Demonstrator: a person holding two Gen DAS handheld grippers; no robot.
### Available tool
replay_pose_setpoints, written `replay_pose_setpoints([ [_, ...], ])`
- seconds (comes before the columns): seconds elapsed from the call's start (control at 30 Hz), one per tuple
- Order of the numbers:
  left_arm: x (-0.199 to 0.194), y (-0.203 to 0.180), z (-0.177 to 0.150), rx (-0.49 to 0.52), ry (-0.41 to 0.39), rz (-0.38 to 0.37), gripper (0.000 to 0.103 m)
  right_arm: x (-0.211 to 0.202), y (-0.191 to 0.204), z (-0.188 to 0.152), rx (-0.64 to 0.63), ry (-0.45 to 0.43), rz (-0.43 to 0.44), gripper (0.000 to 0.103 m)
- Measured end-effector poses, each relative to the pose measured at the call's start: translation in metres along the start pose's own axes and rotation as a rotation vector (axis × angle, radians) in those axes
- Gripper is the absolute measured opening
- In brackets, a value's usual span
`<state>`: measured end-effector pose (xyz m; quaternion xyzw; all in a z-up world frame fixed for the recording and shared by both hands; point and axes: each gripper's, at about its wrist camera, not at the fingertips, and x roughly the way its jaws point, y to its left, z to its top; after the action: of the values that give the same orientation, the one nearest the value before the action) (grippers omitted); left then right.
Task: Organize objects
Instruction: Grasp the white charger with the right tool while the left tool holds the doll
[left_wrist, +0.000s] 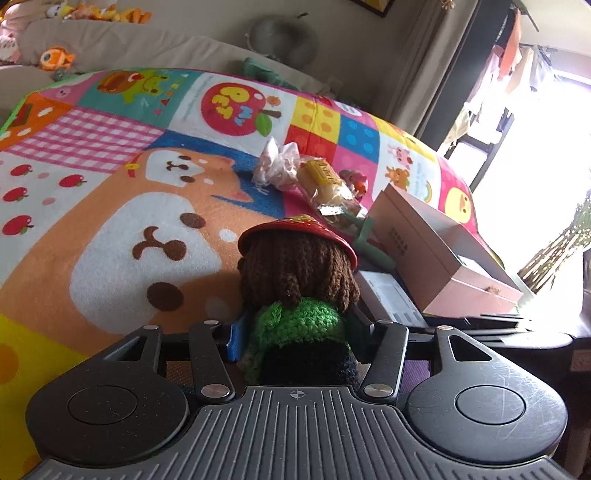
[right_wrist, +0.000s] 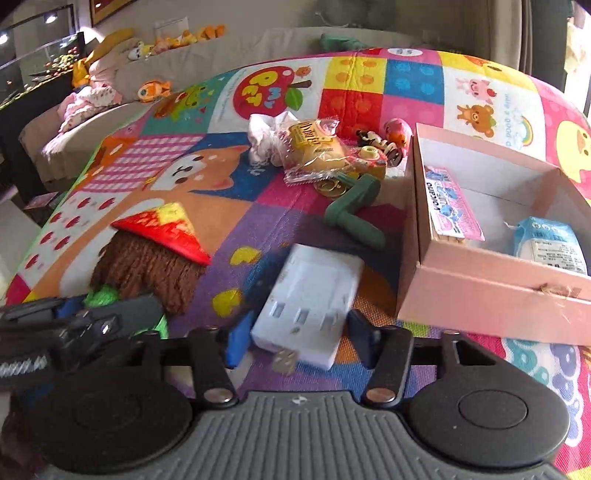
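Both tongs are loaded: my left gripper (left_wrist: 295, 332) clamps the knitted doll (left_wrist: 295, 266), my right gripper (right_wrist: 295, 336) pinches the white adapter (right_wrist: 310, 302). At two o'clock, the pink box (right_wrist: 480, 291) holds two packets; snacks and toys remain on the blanket (right_wrist: 258, 229).

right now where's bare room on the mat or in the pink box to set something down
Free: the far half of the pink cardboard box, beyond the blue packet and pink carton; also the dog-print mat left of the crocheted doll. Crowded: the wrapped snack and green plastic piece cluster beside the box.
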<state>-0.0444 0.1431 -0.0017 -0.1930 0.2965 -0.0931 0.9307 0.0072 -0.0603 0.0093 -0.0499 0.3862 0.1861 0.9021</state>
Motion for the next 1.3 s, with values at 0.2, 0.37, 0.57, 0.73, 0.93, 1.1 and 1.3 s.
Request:
replay_pose_setpoints([
  [0.2, 0.001, 0.000, 0.000, -0.001, 0.005, 0.003, 0.058, -0.051, -0.016, -0.049, -0.109, 0.008, 0.004, 0.049],
  [0.37, -0.003, -0.012, 0.000, 0.039, 0.060, 0.024, 0.058, -0.088, -0.033, -0.083, -0.218, -0.018, -0.116, 0.049],
  [0.57, -0.006, -0.042, -0.012, 0.153, 0.141, -0.009, 0.057, -0.098, -0.062, -0.095, -0.208, -0.048, -0.245, 0.064],
  [0.73, 0.007, -0.063, -0.006, 0.186, 0.185, -0.021, 0.057, -0.100, -0.090, -0.093, -0.093, -0.072, -0.180, 0.081],
  [0.93, 0.024, -0.078, -0.004, 0.215, 0.191, -0.003, 0.058, -0.095, -0.099, -0.084, -0.076, -0.090, -0.067, 0.088],
  [1.1, 0.026, -0.073, -0.003, 0.179, 0.196, -0.008, 0.058, -0.086, -0.081, -0.086, -0.037, -0.034, 0.129, 0.090],
  [1.3, 0.026, -0.075, -0.007, 0.192, 0.199, -0.001, 0.060, -0.113, -0.058, -0.080, -0.100, -0.122, 0.199, 0.090],
])
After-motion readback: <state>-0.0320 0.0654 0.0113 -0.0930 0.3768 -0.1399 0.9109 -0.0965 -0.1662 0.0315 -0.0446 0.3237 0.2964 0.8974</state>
